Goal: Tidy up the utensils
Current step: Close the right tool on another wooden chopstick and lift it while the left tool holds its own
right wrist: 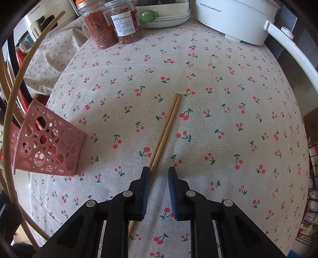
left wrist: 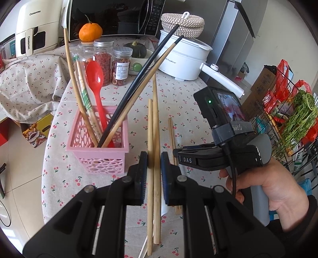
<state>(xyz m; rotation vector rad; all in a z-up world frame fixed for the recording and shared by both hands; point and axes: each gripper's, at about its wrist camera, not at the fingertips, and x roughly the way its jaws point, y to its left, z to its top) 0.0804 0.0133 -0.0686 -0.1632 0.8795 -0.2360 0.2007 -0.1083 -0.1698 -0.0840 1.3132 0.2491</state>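
Observation:
My left gripper [left wrist: 154,160] is shut on a pair of long bamboo chopsticks [left wrist: 155,127], held above the table just right of the pink perforated basket [left wrist: 99,152]. The basket holds a red spoon [left wrist: 95,79], black-tipped chopsticks [left wrist: 139,79] and other wooden sticks. My right gripper [right wrist: 158,172] is open, low over the cherry-print tablecloth [right wrist: 218,99]. A joined pair of wooden chopsticks [right wrist: 167,127] lies on the cloth, passing beside its left finger [right wrist: 146,178]. The pair also shows in the left wrist view [left wrist: 172,139], by the right gripper [left wrist: 178,153].
The pink basket [right wrist: 47,146] stands left of my right gripper. Jars of dried goods [left wrist: 105,63], a white electric pot [left wrist: 182,57], a microwave [left wrist: 111,15] and an orange [left wrist: 90,31] stand at the back. A wire rack with greens [left wrist: 294,119] is at the right.

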